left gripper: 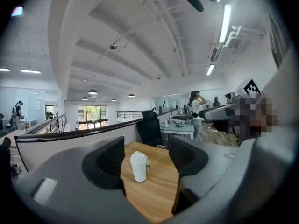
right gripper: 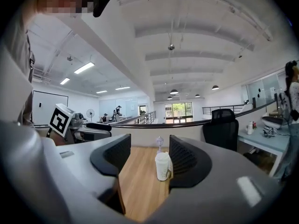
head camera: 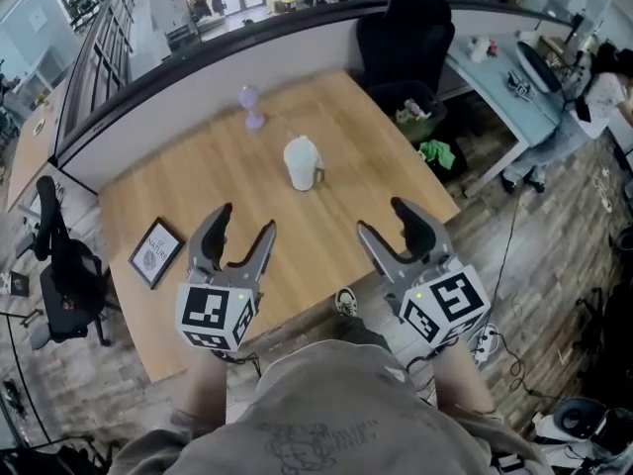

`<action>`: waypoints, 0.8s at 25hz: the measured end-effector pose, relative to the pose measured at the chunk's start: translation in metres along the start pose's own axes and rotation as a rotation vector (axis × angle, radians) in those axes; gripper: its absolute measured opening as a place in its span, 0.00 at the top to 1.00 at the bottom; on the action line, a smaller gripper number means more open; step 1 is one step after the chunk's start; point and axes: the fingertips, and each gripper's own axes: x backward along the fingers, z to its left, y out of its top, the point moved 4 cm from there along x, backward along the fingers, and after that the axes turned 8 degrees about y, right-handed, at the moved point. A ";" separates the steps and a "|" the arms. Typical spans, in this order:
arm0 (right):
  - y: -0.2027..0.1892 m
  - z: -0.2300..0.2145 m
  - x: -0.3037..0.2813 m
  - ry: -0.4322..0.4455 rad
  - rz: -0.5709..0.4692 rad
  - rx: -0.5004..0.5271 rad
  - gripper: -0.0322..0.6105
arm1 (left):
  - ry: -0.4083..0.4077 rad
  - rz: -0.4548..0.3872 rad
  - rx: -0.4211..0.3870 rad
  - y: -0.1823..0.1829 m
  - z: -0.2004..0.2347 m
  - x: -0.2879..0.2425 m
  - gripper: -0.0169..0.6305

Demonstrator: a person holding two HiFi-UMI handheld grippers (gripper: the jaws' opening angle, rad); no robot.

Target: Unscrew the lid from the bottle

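On the light wooden worktop (head camera: 198, 186), the small white plastic bottle (head camera: 302, 163) stands far from the left tool (head camera: 245, 221) and right tool (head camera: 383, 216), both open and empty; it looks light and slippery, so hold its body and twist its white lid (head camera: 300, 147).

Person wears grey-beige top (head camera: 316, 404) w/ faint dark print on front. Left gripper (head camera: 245, 223) & right gripper (head camera: 383, 218): grey curved jaws w/ black ribbed pads (right gripper: 184, 158) inside. Each carries a white cube (head camera: 216, 313) w/ black square markers, plus tiny green light (head camera: 240, 300) near cube's top edge.
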 end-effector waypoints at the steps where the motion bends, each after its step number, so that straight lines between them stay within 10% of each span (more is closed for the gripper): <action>1: 0.001 -0.014 -0.008 0.021 0.008 -0.002 0.57 | 0.017 0.007 0.003 0.001 -0.002 -0.013 0.52; 20: -0.009 -0.161 -0.127 0.352 0.098 -0.016 0.57 | 0.245 0.148 0.007 -0.015 -0.008 -0.130 0.51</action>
